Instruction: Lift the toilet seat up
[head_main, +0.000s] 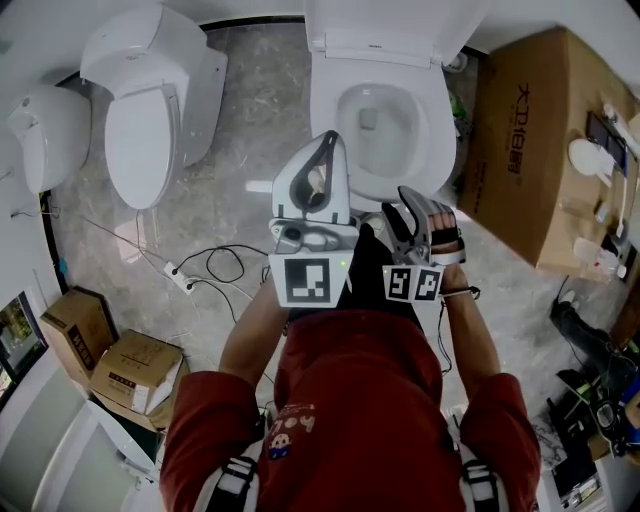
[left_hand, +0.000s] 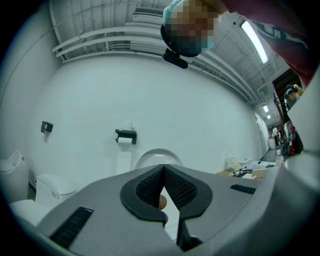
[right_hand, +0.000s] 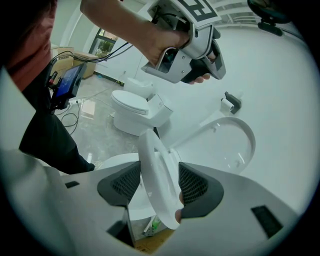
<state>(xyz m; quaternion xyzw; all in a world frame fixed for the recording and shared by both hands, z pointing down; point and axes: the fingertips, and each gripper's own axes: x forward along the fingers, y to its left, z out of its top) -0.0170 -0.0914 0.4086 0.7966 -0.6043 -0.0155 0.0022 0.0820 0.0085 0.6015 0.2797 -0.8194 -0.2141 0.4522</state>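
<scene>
The white toilet (head_main: 440, 110) stands at the top centre with its lid (right_hand: 235, 145) raised against the wall. In the right gripper view the toilet seat (right_hand: 155, 150) is a white ring tilted up off the bowl, standing almost on edge between the two pads. My right gripper (right_hand: 159, 182) is shut on its front rim; in the head view that gripper (head_main: 410, 205) sits at the bowl's front right. My left gripper (head_main: 326, 140) hovers over the front left of the bowl, held up in a hand (right_hand: 165, 40). Its jaws (left_hand: 163, 172) meet at the tip, holding nothing.
A second toilet (head_main: 140, 130) with its lid down stands to the left, and a urinal (head_main: 45, 135) beyond it. A large cardboard box (head_main: 520, 140) stands close on the right. Cables and a power strip (head_main: 185, 275) lie on the floor, small boxes (head_main: 130, 370) at lower left.
</scene>
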